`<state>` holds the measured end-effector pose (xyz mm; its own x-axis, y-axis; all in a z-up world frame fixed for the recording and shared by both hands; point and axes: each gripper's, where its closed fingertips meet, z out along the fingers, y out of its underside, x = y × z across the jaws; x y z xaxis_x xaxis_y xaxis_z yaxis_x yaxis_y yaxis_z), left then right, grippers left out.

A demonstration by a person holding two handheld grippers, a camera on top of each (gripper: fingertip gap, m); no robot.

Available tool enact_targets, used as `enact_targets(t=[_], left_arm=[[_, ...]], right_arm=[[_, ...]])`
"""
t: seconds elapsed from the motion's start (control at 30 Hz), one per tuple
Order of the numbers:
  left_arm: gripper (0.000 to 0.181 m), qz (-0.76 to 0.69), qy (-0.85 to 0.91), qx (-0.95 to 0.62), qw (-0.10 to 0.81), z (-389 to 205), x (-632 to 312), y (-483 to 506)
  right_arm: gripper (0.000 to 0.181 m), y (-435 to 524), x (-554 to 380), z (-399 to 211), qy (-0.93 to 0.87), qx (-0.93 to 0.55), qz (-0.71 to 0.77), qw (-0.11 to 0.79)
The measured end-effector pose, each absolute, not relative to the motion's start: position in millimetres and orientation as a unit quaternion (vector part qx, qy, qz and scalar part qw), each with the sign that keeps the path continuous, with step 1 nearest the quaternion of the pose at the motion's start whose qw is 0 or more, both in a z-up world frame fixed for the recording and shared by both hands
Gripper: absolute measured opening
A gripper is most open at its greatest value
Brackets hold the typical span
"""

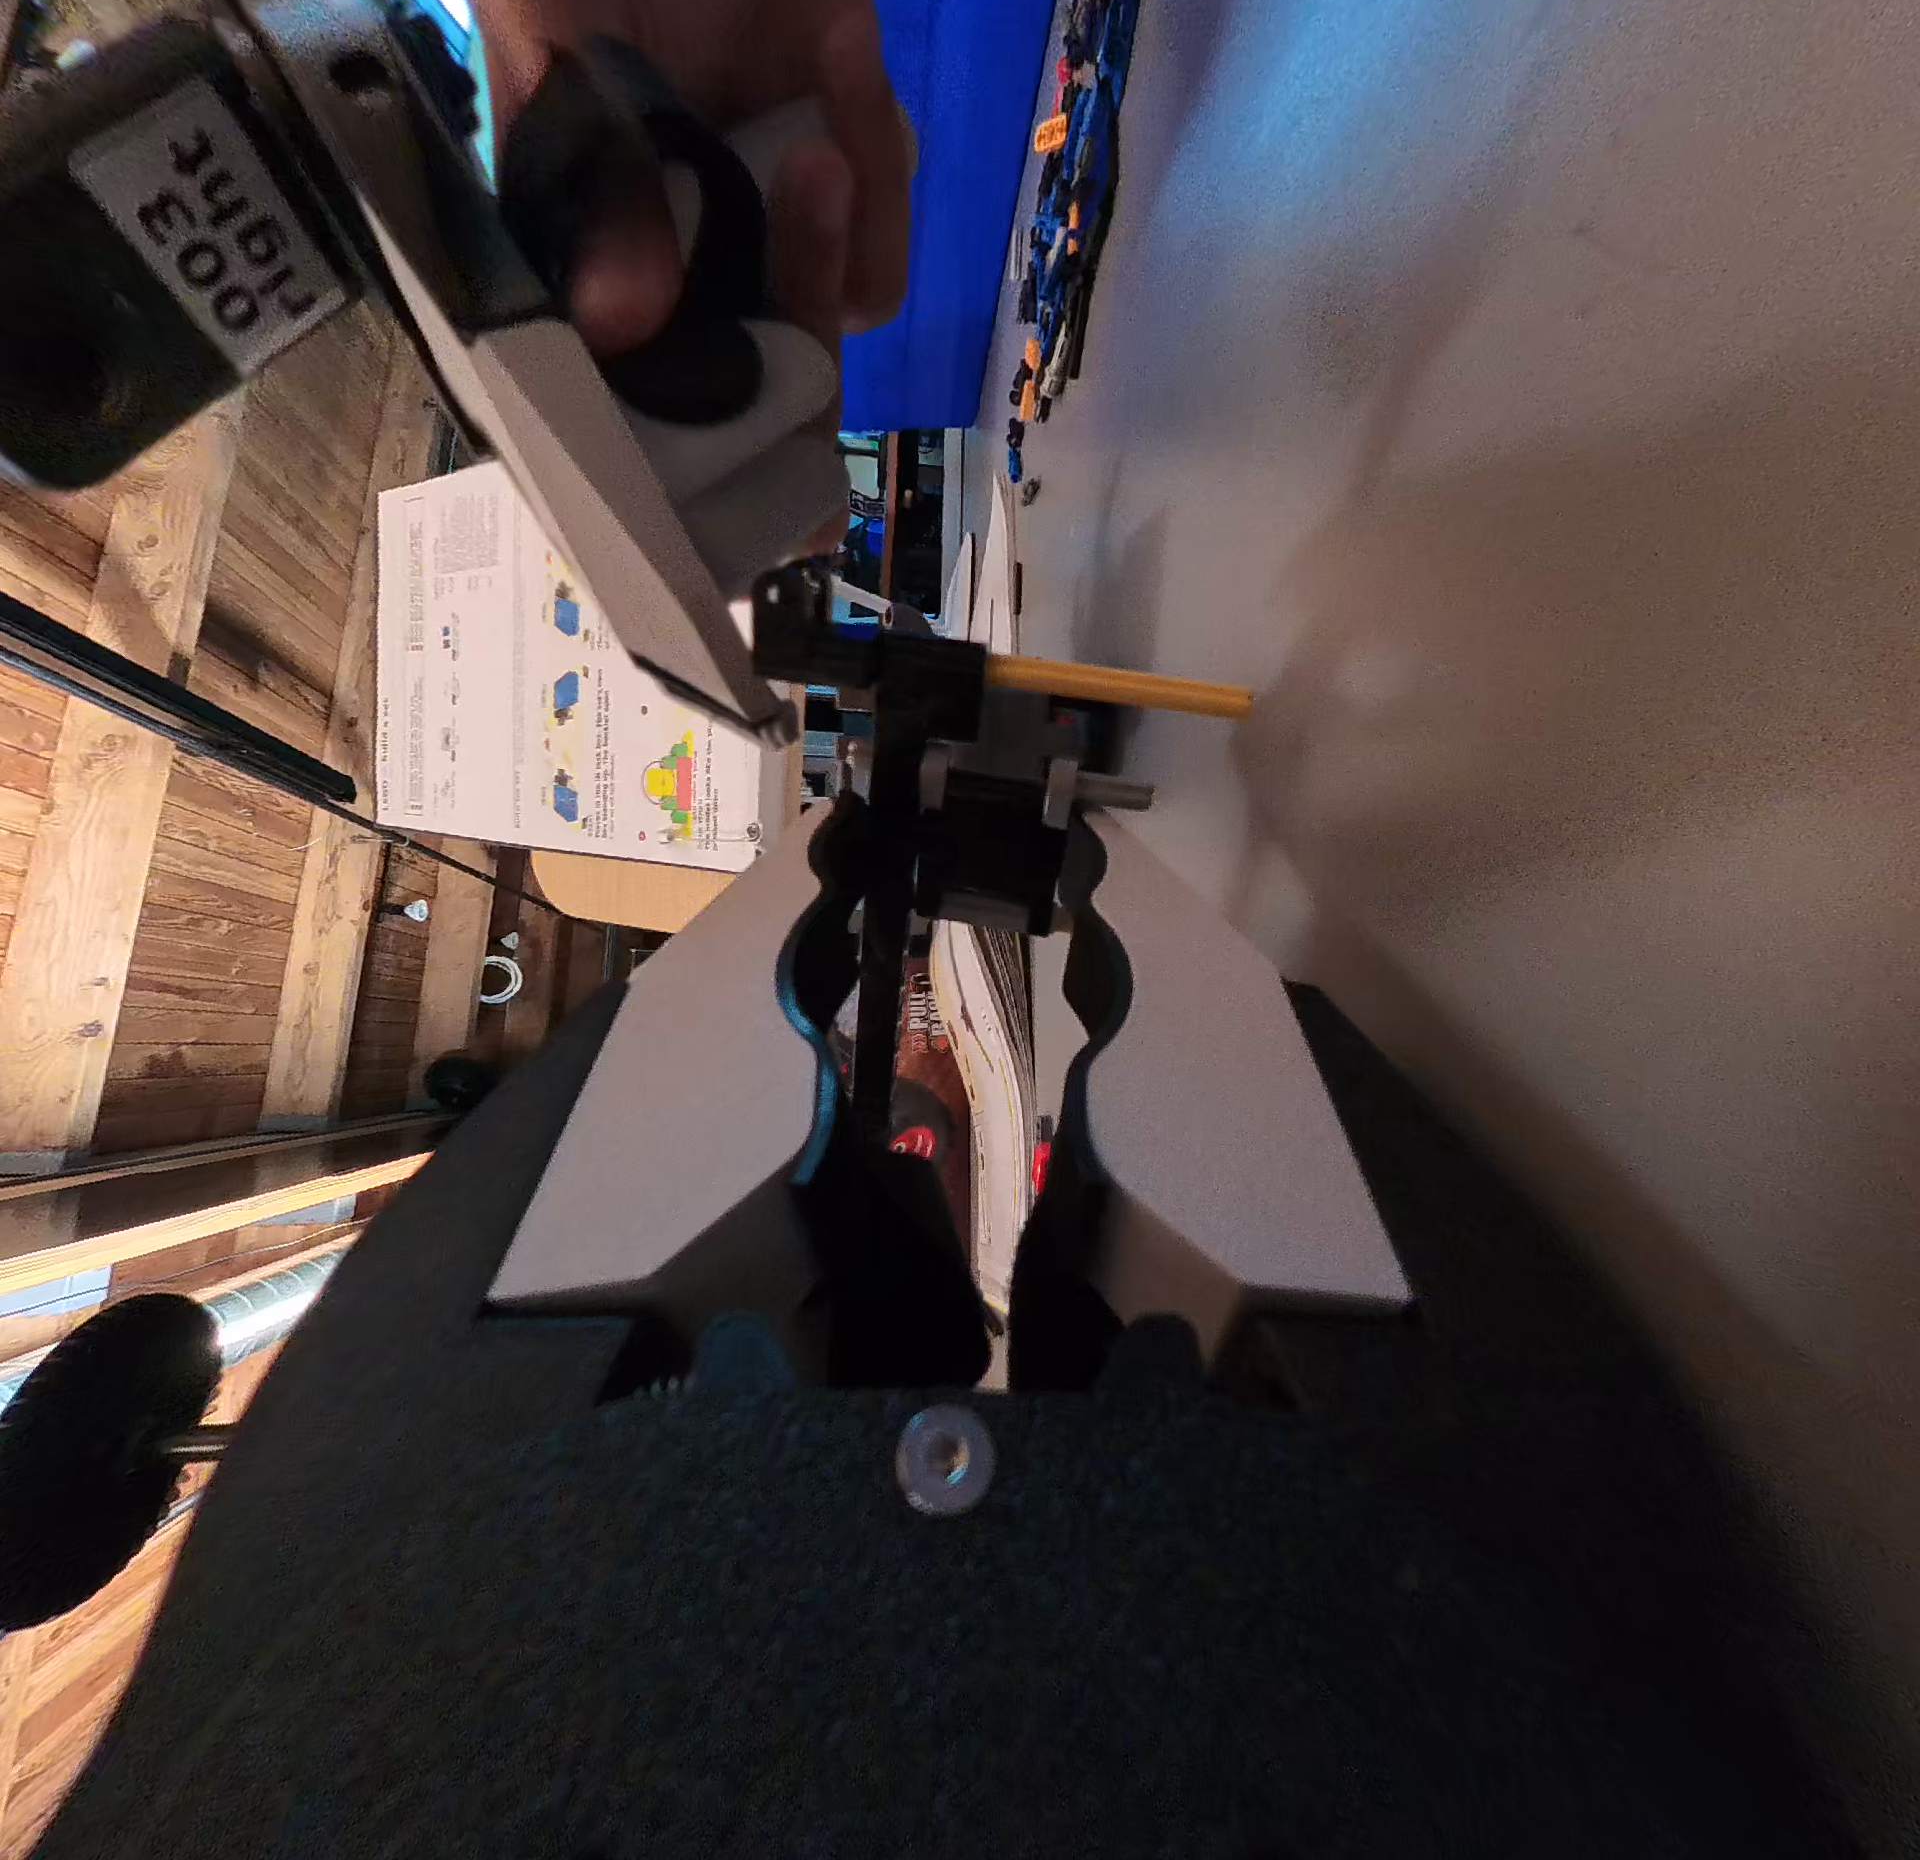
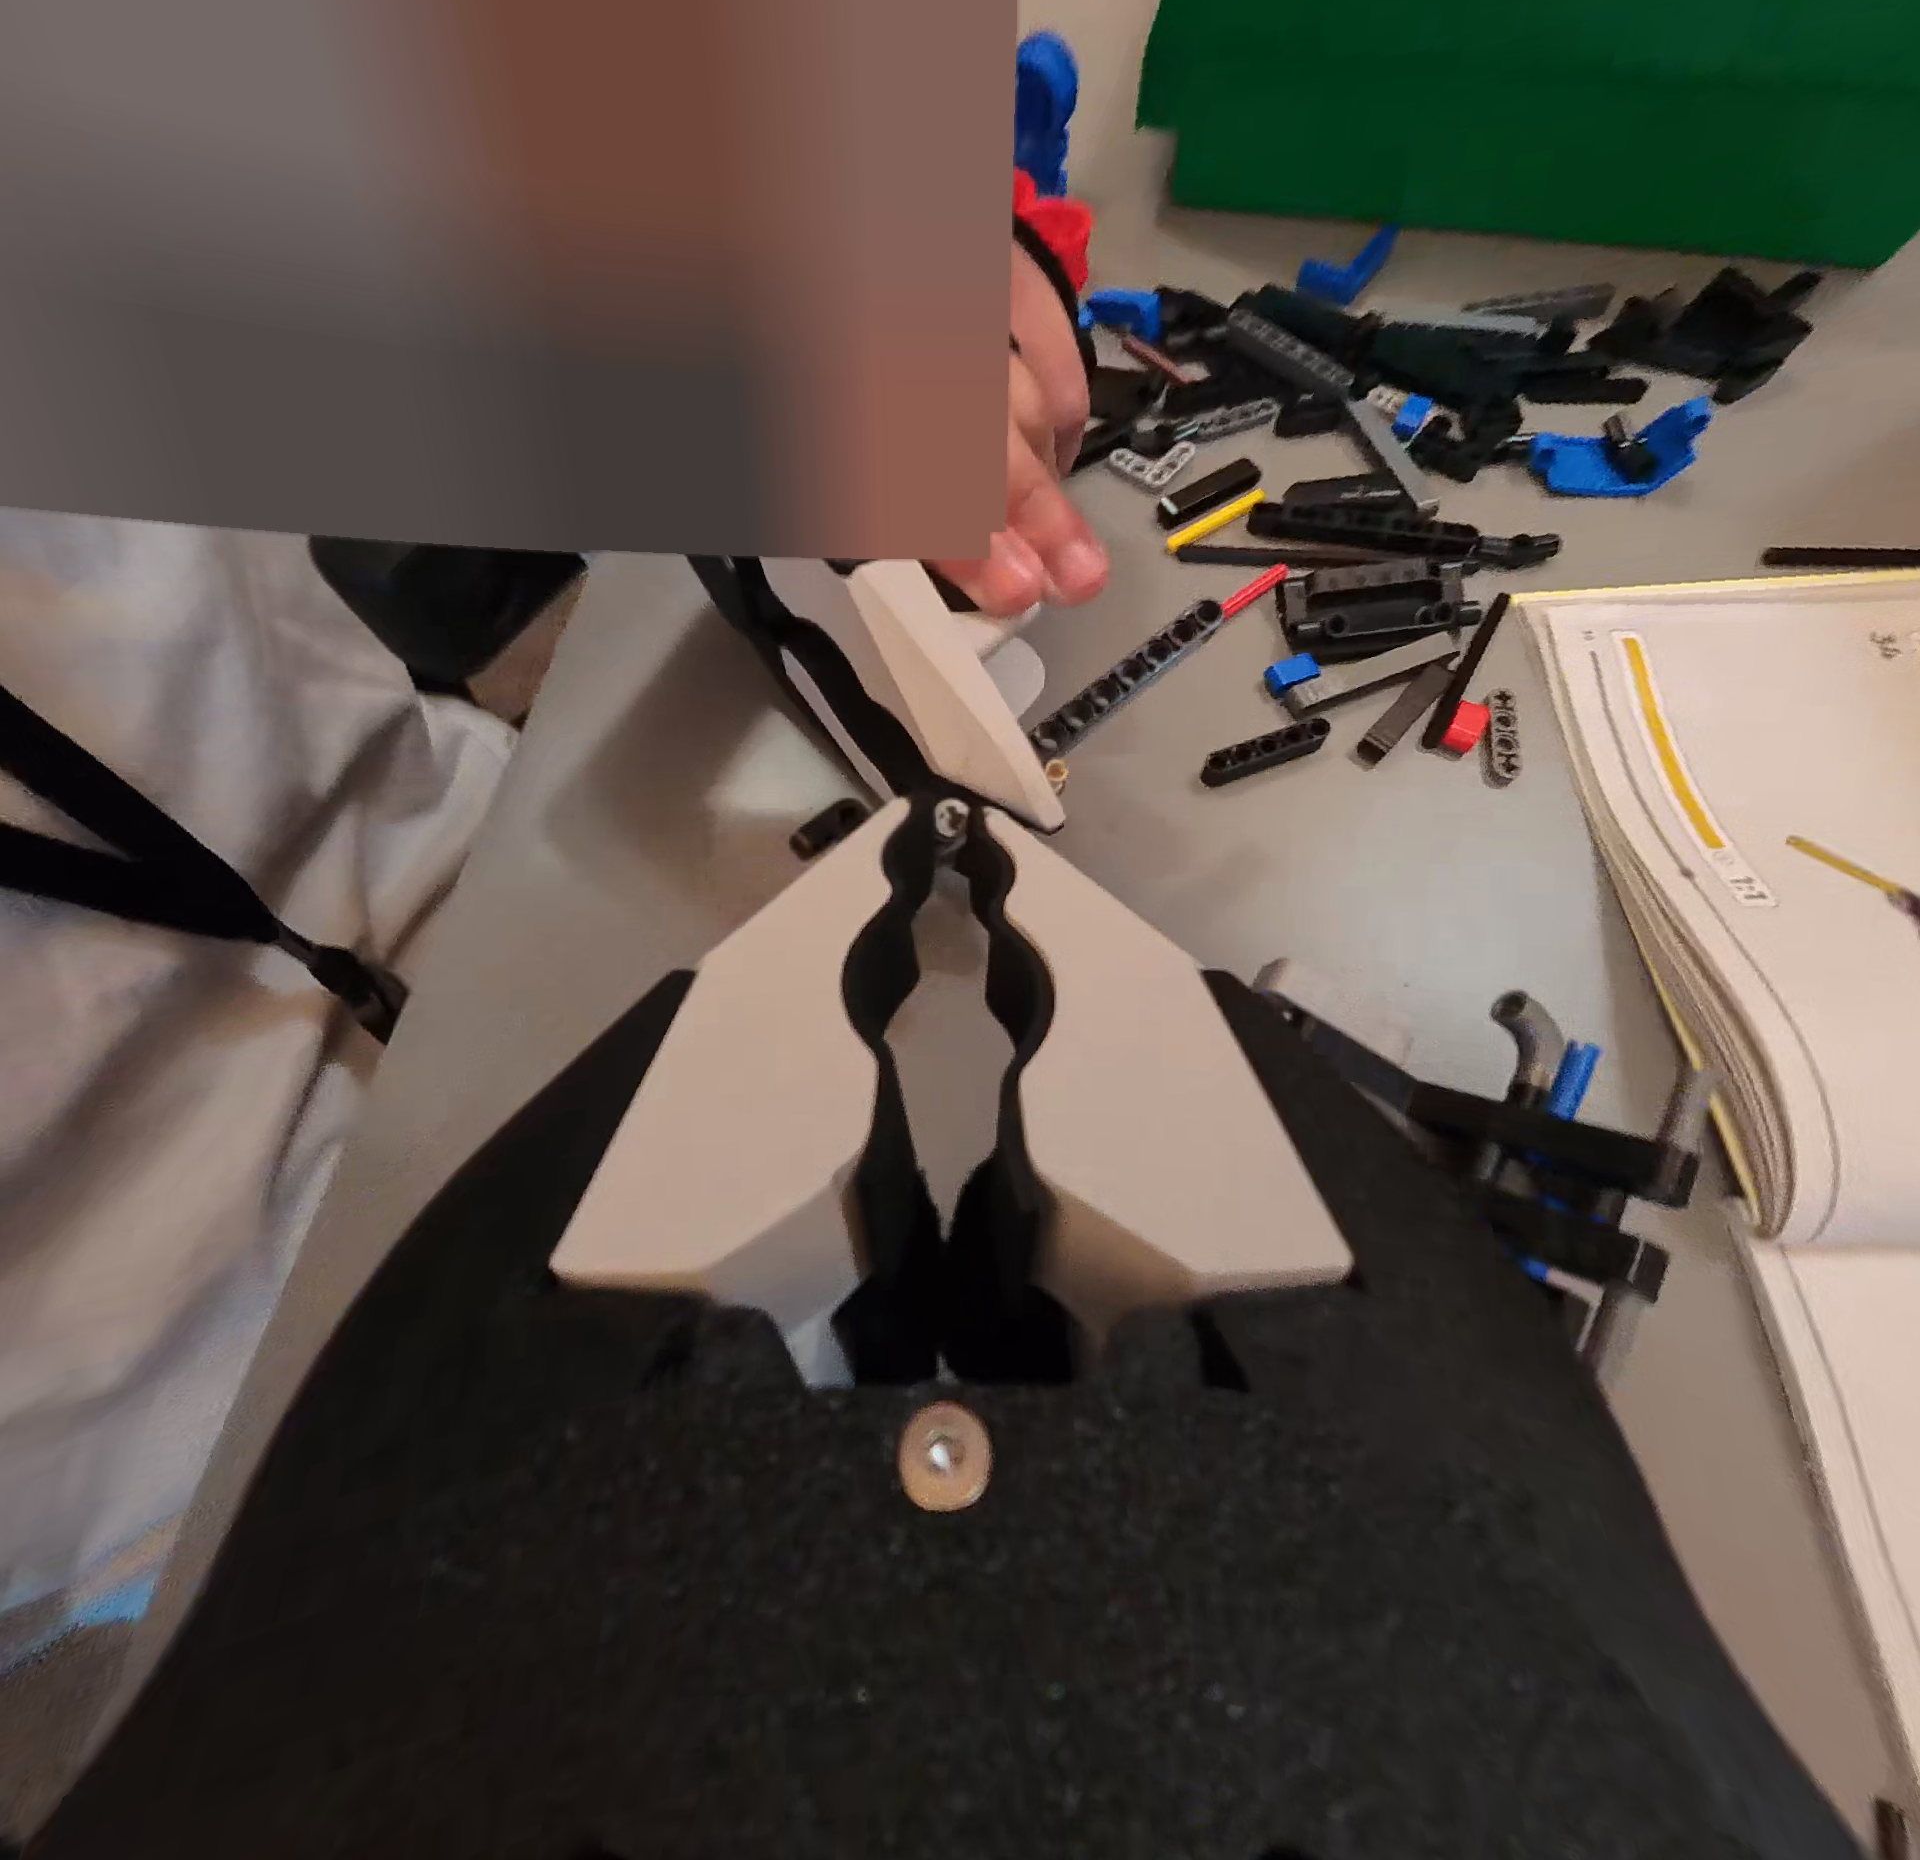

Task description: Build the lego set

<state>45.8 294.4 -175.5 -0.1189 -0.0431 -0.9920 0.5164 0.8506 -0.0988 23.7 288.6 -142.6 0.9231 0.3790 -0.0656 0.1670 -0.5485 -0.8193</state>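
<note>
My left gripper (image 1: 966,834) is shut on a black lego assembly (image 1: 982,854) with a yellow axle (image 1: 1122,686) sticking out toward the table, and holds it above the table. A long black beam of the assembly runs back between the fingers. My right gripper (image 2: 948,823) is nearly closed on a small grey round piece (image 2: 948,816) at its very tips. The tips sit right against the left gripper's finger (image 2: 940,688). In the left wrist view the right gripper (image 1: 774,730) comes in from the upper left, its tip beside the assembly.
Loose black, blue and red lego pieces (image 2: 1351,439) lie scattered on the grey table (image 2: 1299,875). An open instruction booklet (image 2: 1714,823) lies right. A partly built black and blue piece (image 2: 1538,1166) sits beside it. A green box (image 2: 1558,96) stands behind. A person's hand (image 2: 1039,460) holds the left gripper. Some 4 cm of space lies between my two pairs of fingers.
</note>
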Motion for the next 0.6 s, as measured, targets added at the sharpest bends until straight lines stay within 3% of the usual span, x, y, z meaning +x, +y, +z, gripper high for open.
enact_targets(t=[0.6], left_arm=[[0.036, -0.185, 0.719, 0.156, 0.651, -179.3, 52.3, 300.3]], right_arm=[[0.005, 296.7, 24.0, -156.0, -0.216, -0.912, 0.145, 0.317]])
